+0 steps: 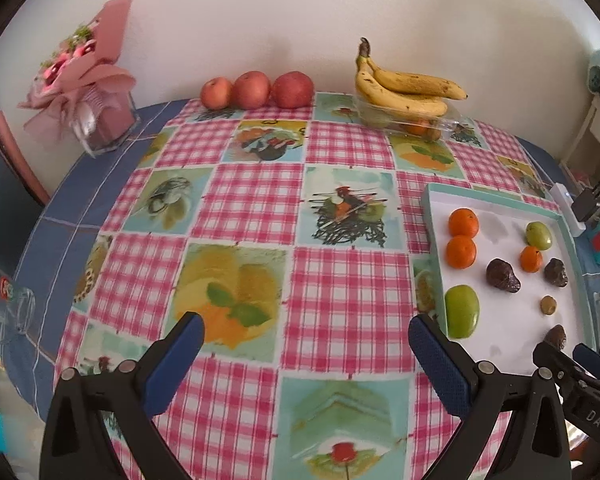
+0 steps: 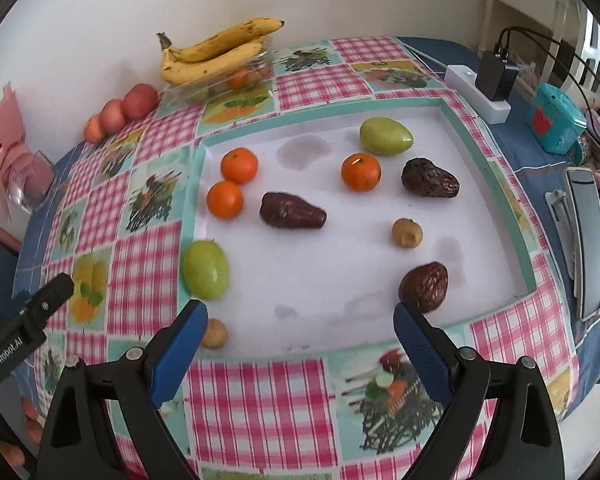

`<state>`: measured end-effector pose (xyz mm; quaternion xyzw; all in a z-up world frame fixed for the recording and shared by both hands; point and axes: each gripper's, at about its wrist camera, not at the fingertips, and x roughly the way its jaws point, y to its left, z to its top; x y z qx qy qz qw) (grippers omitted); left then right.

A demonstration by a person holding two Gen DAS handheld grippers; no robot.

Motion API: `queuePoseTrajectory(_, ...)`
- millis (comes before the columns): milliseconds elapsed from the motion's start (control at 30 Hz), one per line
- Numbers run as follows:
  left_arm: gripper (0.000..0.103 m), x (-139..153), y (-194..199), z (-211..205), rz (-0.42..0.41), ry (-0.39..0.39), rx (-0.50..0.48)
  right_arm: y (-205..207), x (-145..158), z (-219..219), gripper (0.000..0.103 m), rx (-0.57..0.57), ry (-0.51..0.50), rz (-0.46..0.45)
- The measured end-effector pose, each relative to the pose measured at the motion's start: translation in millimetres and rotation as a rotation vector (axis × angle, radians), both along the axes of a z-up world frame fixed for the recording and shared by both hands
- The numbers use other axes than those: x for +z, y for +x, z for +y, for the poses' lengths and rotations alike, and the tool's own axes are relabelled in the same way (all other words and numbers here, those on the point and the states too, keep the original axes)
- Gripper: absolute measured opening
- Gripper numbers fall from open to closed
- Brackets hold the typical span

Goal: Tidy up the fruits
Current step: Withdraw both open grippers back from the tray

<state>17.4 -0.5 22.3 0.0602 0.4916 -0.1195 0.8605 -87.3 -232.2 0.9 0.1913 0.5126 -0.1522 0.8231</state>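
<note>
On the checked worktop [image 1: 256, 200], going left to right in the left wrist view: a pink bouquet [image 1: 80, 76] in a clear vase stands at ten o'clock, three red apples [image 1: 256, 90] sit in a row against the wall at twelve o'clock, and a bunch of bananas [image 1: 404, 88] rests on a clear plastic box at one o'clock. The white tray [image 1: 500, 204] with a teal rim lies at three o'clock.

The left tongs [image 1: 306, 340] are spread wide over bare tablecloth with nothing between the pads.

In the right wrist view the tray holds the loose fruit. At its nine o'clock side two tangerines [image 2: 232, 182] touch each other, a green fruit [image 2: 205, 270] lies against the left rim at eight o'clock, and a small tan fruit [image 2: 215, 333] sits at seven o'clock beside the left pad. A dark wrinkled date [image 2: 292, 211] lies near the middle. A third tangerine [image 2: 361, 172] and a second green fruit [image 2: 385, 136] sit toward one o'clock, with another date [image 2: 430, 179] just right of them. A small tan fruit [image 2: 407, 233] lies at three o'clock, and a third date [image 2: 424, 286] at five o'clock, by the right pad.

The right tongs [image 2: 300, 320] are spread too, empty, hanging over the tray's near edge.
</note>
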Motion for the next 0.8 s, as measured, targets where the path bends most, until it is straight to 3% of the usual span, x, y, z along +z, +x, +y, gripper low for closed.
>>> queuePoseTrajectory(167,0.103,9.0,-11.9,9.6,-0.033,0.025,0.012,-9.6,8.4,9.6,0.094,0.016,-0.042,-0.003)
queuePoseTrajectory(433,0.103,18.3,-30.3,8.5,-0.112,0.161,0.007,-20.9,24.8,20.4,0.094,0.028,-0.089,-0.033)
queuePoseTrajectory(800,0.103,18.9,-32.8,10.6,-0.093,0.154,0.000,-22.9,29.3,25.4,0.094,0.046,-0.091,-0.056)
